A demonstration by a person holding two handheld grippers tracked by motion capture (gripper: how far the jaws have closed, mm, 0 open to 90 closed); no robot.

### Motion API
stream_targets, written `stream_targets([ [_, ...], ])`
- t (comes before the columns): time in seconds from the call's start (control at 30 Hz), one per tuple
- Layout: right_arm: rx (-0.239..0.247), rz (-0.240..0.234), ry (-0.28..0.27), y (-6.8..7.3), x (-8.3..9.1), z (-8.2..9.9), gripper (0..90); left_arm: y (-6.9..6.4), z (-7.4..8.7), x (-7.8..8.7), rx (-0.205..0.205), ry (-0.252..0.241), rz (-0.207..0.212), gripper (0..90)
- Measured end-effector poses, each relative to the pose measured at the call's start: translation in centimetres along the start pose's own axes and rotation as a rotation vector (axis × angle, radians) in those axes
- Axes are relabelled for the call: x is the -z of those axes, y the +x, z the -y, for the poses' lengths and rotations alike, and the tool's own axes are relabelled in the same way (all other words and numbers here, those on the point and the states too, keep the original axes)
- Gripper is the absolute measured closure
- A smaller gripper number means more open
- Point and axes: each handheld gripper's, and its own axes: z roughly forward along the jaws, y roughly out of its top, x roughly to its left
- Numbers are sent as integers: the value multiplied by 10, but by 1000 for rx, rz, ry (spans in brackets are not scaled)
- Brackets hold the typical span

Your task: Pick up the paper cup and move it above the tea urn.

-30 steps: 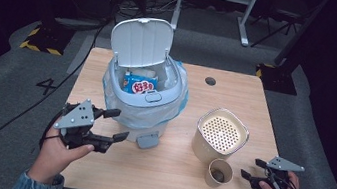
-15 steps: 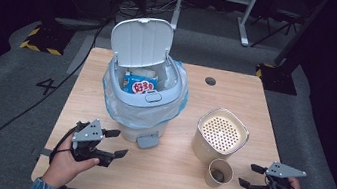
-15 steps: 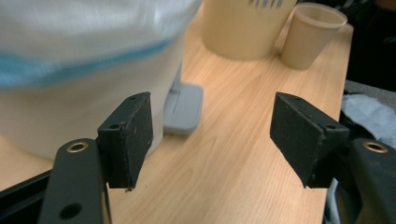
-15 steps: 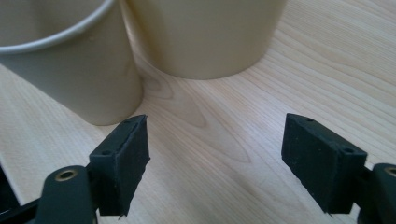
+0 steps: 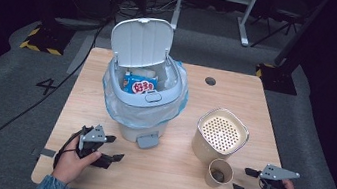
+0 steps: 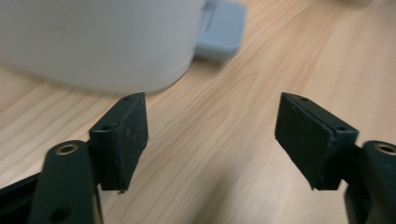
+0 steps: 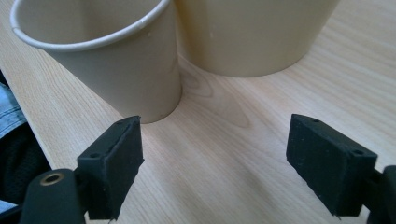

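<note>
Left gripper (image 5: 115,149) has dropped to the table (image 5: 175,174) beside the bin (image 5: 143,98), jaws apart and empty. Right gripper (image 5: 243,180), jaws just widened, nothing between, sits beside the cup (image 5: 219,173) at the front edge. Advice: square the jaws around the cup's wall below its rim and close gently to avoid crushing it.

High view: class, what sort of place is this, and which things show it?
Probably a studio or lab set up for recording. A lone wooden table stands on grey carpet in a dark room, with hazard-striped tape and a floor number 4 beside it.
</note>
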Motion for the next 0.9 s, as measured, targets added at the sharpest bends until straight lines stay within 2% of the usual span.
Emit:
stream_targets([
  [0.1, 34, -13, 21, 5, -6, -2, 207, 2, 4, -3, -6, 33, -8, 268],
  [0.23, 48, -20, 21, 9, -9, -4, 211, 3, 6, -7, -23, 57, -15, 268],
  [0.37, 63, -25, 25, 14, -13, -7, 208, 3, 8, -11, -46, 113, -70, 253],
  [0.4, 71, -23, 21, 15, -14, -7, 203, 4, 9, -12, -65, 107, -82, 248],
  [0.43, 72, -23, 14, 17, -14, -8, 200, 3, 9, -12, -55, 104, -80, 242],
  [0.57, 91, -23, -8, 21, -18, -10, 184, 4, 11, -14, -62, 86, -74, 204],
  [0.7, 106, -45, -32, 24, -22, -10, 181, 4, 11, -14, -63, 87, -73, 195],
  [0.9, 113, -71, -101, 31, -30, -12, 182, 4, 11, -14, -63, 87, -73, 195],
])
